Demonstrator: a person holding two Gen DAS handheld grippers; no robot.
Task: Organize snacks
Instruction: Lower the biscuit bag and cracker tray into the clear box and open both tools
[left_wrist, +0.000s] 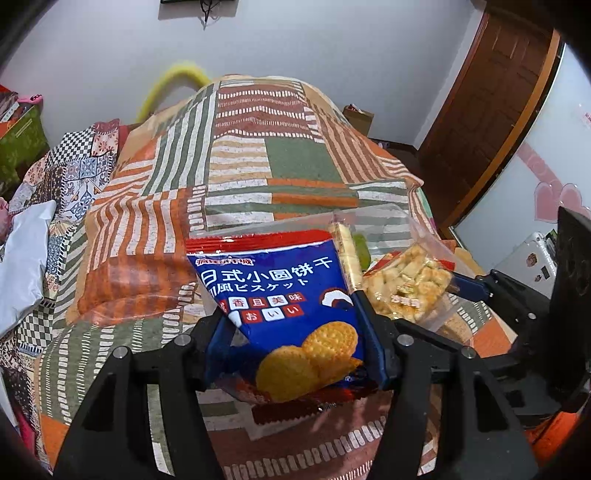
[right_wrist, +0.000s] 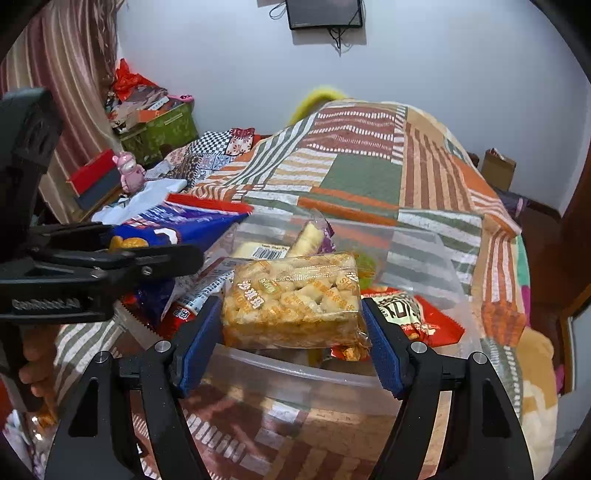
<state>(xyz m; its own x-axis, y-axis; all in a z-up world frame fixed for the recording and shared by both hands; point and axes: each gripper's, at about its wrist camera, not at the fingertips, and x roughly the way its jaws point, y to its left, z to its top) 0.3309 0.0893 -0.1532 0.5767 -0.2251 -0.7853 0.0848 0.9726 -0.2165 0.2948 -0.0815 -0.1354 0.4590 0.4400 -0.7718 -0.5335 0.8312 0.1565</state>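
- Left wrist view: the left gripper has its blue-padded fingers clamped on the two side edges of a blue biscuit packet, which stands up between them, tilted back, with its printed face toward the camera.
- The packet is clear of the patchwork bedspread and sits just left of the clear plastic bin. Held by its lower half, the free top end can lead the way over the bin's rim, which I judge to be the reason for that grip.
- Same view, to the right: the right gripper reaches in from the side with a clear bag of puffed rice squares over the bin (the two packs are close, though I cannot tell if they touch).
- Right wrist view: the right gripper is closed on the short ends of the puffed rice squares, pads pressing in on both sides, the bag level and just above the bin's near rim.
- The bin already holds a red packet, a pale wrapped stick and other wrappers, so the bag is probably poised to be laid on top of them.
- The left gripper comes in from the left edge with the biscuit packet beside the bin, likely waiting its turn.
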